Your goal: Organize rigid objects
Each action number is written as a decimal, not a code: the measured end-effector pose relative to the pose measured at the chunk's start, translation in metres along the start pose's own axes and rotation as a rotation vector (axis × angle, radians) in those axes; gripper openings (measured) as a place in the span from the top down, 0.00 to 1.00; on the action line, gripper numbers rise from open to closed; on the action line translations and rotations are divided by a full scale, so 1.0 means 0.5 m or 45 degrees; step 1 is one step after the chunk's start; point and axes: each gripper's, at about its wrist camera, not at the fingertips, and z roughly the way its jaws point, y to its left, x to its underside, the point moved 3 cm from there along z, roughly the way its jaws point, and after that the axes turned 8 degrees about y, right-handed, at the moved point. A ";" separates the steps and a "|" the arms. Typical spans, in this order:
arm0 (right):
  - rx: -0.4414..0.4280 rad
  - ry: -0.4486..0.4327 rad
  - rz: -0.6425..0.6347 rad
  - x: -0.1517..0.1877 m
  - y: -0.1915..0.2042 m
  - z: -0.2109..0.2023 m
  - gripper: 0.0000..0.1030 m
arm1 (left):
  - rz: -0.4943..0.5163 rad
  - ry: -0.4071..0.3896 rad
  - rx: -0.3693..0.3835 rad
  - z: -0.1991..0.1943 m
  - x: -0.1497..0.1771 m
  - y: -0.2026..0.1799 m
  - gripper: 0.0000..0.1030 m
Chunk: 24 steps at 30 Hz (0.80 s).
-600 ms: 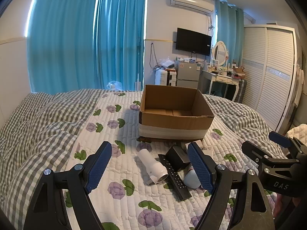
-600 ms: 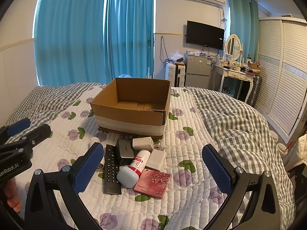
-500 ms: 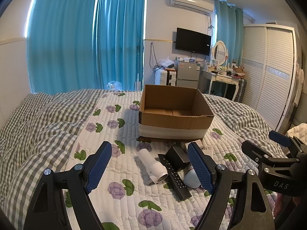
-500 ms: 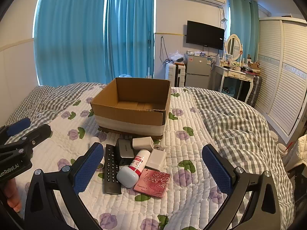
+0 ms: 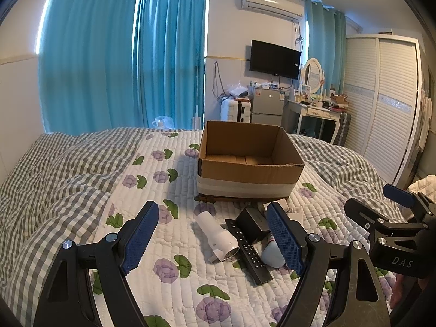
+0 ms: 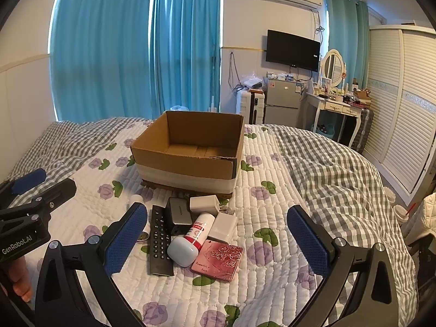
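Nothing moved; left gripper, right gripper both spread, above remote.

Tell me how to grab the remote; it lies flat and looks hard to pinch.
Grip the remote across its narrow width, near its free near end, coming from above. Its long sides are the only graspable faces; farther up, the black box and bottle crowd its right edge.
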 end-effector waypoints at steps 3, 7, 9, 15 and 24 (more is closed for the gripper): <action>-0.008 0.000 0.005 0.000 0.001 0.000 0.00 | 0.002 -0.002 -0.002 -0.001 0.000 -0.001 0.19; -0.003 0.002 0.007 -0.001 0.000 -0.001 0.00 | 0.002 0.000 -0.001 0.000 0.002 -0.001 0.19; -0.002 0.005 0.007 -0.001 0.000 0.000 0.00 | 0.002 0.000 -0.003 -0.001 0.002 0.000 0.19; -0.009 0.008 0.013 0.000 -0.002 0.000 0.00 | 0.001 0.003 -0.005 -0.001 0.002 -0.001 0.19; -0.009 0.014 0.009 0.001 -0.001 0.001 0.00 | 0.003 0.006 -0.005 -0.001 0.001 0.000 0.19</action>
